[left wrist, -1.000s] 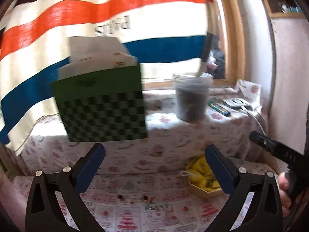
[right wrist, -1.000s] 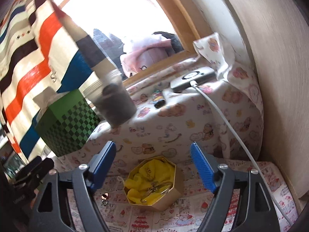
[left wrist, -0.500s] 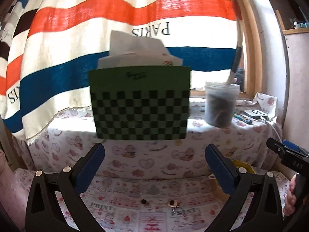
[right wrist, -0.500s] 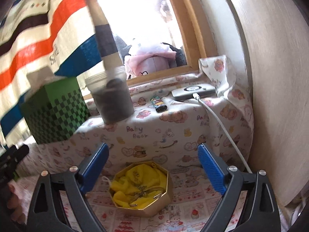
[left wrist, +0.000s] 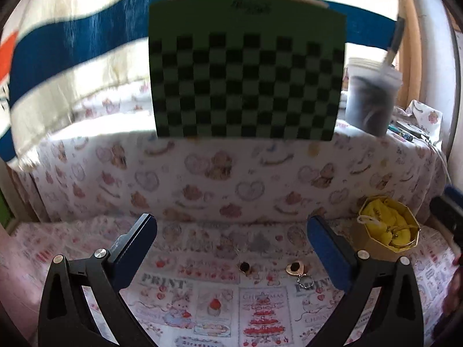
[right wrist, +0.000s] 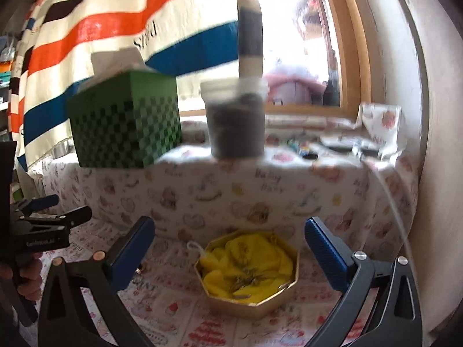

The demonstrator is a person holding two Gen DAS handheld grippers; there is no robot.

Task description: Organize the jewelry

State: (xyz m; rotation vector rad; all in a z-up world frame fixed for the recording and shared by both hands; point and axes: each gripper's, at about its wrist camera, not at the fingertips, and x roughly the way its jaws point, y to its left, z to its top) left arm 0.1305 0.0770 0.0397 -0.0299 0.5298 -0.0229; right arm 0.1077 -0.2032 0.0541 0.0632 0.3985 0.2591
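right gripper (right wrist: 228, 248) jaws were opening above gold box (right wrist: 249, 303); left gripper (left wrist: 231, 245) stood apart, two earrings (left wrist: 244, 266) lay ahead.

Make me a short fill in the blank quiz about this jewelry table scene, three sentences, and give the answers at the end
1. The cloth inside the gold octagonal box is ____.
2. The checkered box on the ledge is black and ____.
3. Between the left gripper fingers, ____ small round jewelry pieces lie on the printed cloth.

Missing words: yellow; green; two
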